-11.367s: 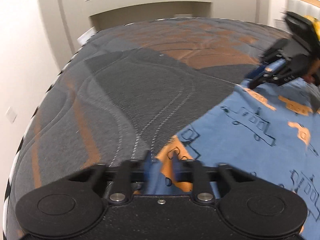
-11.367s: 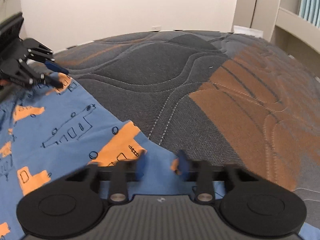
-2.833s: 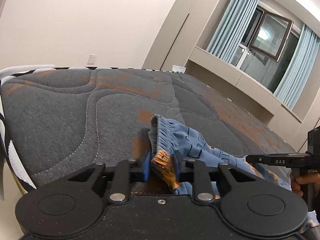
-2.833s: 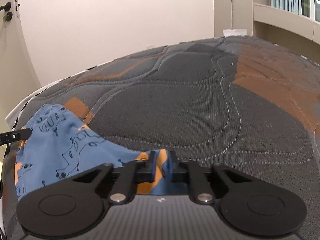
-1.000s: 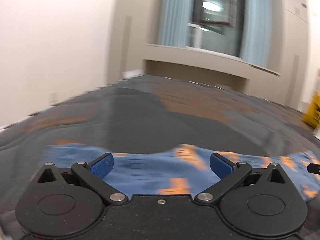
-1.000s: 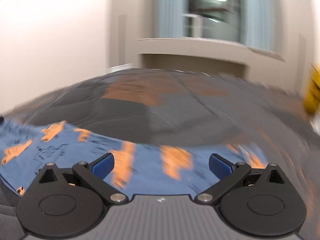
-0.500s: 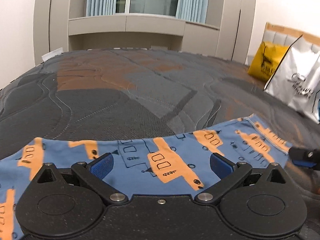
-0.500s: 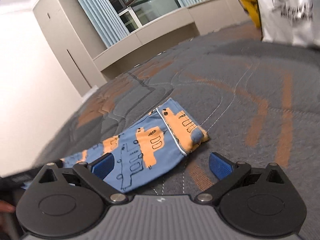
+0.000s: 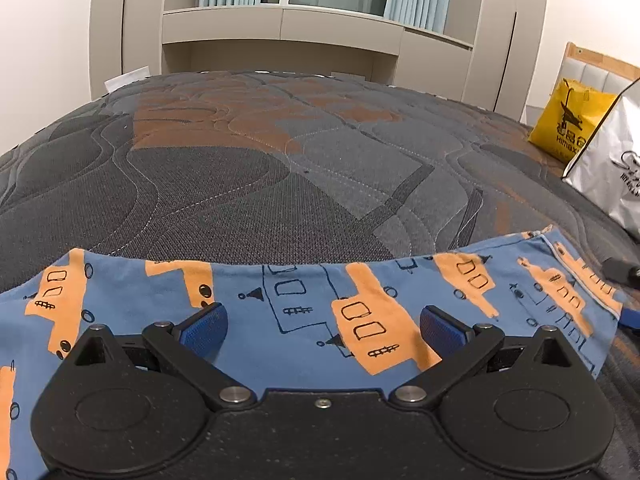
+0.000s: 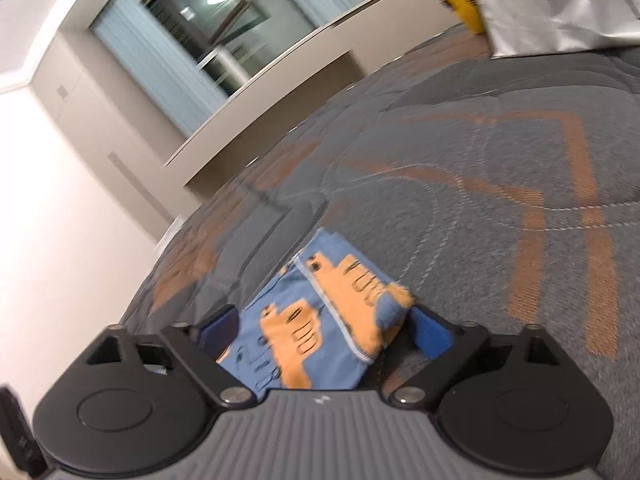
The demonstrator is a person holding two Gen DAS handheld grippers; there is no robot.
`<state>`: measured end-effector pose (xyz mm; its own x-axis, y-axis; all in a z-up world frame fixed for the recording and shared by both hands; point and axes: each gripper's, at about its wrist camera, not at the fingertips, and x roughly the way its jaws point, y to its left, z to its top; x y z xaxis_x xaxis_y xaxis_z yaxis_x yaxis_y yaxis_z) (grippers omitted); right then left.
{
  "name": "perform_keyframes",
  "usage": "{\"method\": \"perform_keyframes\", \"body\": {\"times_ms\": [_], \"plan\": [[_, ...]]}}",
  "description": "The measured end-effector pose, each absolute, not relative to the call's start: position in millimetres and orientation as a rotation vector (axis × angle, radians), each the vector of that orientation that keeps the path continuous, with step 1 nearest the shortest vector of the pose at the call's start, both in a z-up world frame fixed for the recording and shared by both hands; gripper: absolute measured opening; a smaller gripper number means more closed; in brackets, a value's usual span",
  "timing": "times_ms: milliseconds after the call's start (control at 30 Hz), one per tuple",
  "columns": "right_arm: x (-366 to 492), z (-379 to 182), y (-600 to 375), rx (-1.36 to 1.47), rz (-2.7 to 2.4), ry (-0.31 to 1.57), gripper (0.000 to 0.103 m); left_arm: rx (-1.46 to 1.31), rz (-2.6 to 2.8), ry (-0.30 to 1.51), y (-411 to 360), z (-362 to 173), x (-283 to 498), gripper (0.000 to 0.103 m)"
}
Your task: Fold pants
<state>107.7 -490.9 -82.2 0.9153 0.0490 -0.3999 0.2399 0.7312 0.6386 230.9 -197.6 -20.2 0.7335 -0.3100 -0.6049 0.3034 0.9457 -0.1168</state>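
Observation:
Blue pants (image 9: 304, 312) with an orange vehicle print lie flat across the quilted mattress (image 9: 280, 168). My left gripper (image 9: 322, 330) hovers open over the middle of the long strip, and neither pad touches the cloth. The hemmed leg end (image 10: 344, 312) lies between the blue pads of my right gripper (image 10: 324, 332). Its jaws are closing around that end, tilted to one side, and the pads are not pressing on it. In the left wrist view, a tip of the right gripper (image 9: 622, 270) shows beside the leg end.
A yellow bag (image 9: 568, 120) and a white printed bag (image 9: 612, 176) stand on the bed at the right, close behind the leg end. Beyond the mattress are beige cabinets and a curtained window. The white bag (image 10: 540, 4) fills the top right of the right wrist view.
My right gripper has rolled sideways and come up to the leg end, which now lies between its narrowing jaws. The left gripper has edged a little further over the pants and is still open.

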Motion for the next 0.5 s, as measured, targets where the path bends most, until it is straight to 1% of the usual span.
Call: {"method": "perform_keyframes", "body": {"times_ms": [33,67,100,133,200,333,500], "plan": [[108,-83,-490,0.752,-0.133,0.410,0.074,-0.027,-0.340,0.661,-195,-18,230,0.102],[109,-84,-489,0.752,-0.163,0.412,0.066,-0.047,-0.345,0.655,-192,-16,230,0.102],[109,-85,-488,0.750,-0.186,0.419,0.049,-0.067,-0.350,0.646,-189,-13,229,0.102],[110,-86,-488,0.750,-0.209,0.428,0.035,-0.091,-0.357,0.632,-185,-9,228,0.102],[113,-89,-490,0.752,-0.233,0.437,0.023,-0.130,-0.371,0.609,-180,-3,227,0.102],[118,-81,-479,0.637,-0.236,0.430,0.015,-0.273,-0.436,0.589,-167,7,225,0.102],[118,-51,-424,0.240,-0.201,0.367,0.013,-0.536,-0.553,0.584,-149,6,228,0.101]]}}
